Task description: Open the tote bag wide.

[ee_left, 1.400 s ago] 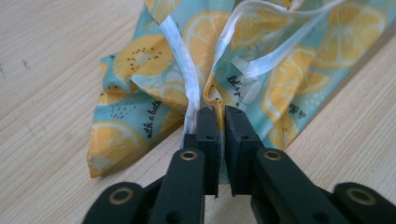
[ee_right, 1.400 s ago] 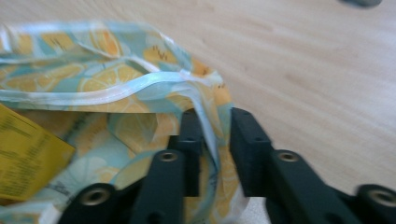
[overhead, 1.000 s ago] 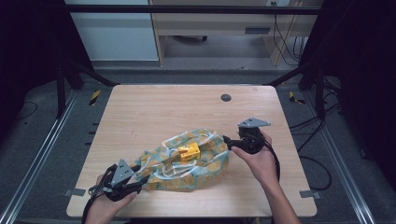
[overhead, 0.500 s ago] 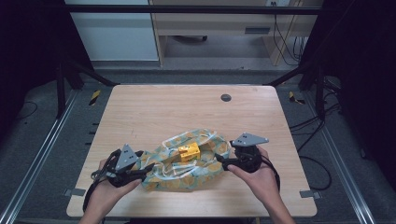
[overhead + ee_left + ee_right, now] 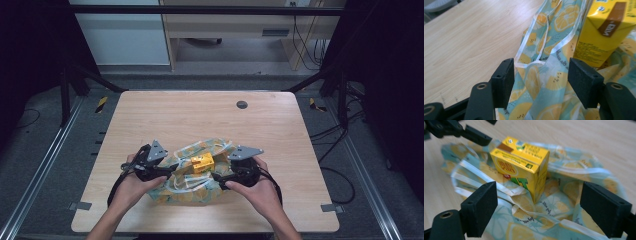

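The yellow carton (image 5: 202, 162) stands on the lemon-print bag (image 5: 187, 177), which lies crumpled at the near middle of the table (image 5: 200, 115). My left gripper (image 5: 167, 172) and right gripper (image 5: 216, 176) flank it; both jaws have just been opening and stand apart, bag fabric loose between them.

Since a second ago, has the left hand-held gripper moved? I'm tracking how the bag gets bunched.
Yes. The left hand-held gripper has moved up and inward from the table's near-left edge toward the yellow carton; its jaws have just been opening.
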Demonstrator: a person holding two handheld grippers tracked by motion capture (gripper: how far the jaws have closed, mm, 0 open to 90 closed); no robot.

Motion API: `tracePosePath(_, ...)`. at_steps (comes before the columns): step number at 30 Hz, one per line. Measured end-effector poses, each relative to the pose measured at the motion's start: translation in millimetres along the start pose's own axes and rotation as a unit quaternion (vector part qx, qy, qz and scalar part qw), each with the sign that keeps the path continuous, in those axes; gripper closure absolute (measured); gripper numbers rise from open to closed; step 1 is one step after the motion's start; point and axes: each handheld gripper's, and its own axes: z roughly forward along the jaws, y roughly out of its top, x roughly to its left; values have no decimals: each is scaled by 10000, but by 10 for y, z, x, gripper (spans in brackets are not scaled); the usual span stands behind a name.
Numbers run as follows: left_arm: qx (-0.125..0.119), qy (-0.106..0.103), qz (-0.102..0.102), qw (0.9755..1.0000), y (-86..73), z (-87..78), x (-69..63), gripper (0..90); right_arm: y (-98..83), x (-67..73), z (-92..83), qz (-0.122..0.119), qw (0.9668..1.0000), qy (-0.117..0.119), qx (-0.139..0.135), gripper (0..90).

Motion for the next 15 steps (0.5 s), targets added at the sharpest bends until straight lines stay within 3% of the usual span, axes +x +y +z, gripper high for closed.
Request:
tracePosePath(4,79,-152,-56,9998,-11,107,3,372,-66,35,167,-109,9995,39,292,189)
tracePosePath(8,203,-250,26,9995,-9,216,-27,359,-201,66,213,-189,9986,49,494,189)
tracePosePath(11,238,-59,176,9995,-17,266,-55,354,-294,82,235,-285,9975,75,638,157)
tracePosePath(15,197,-29,141,9997,-55,288,-71,368,-364,68,246,-291,9970,115,702,132)
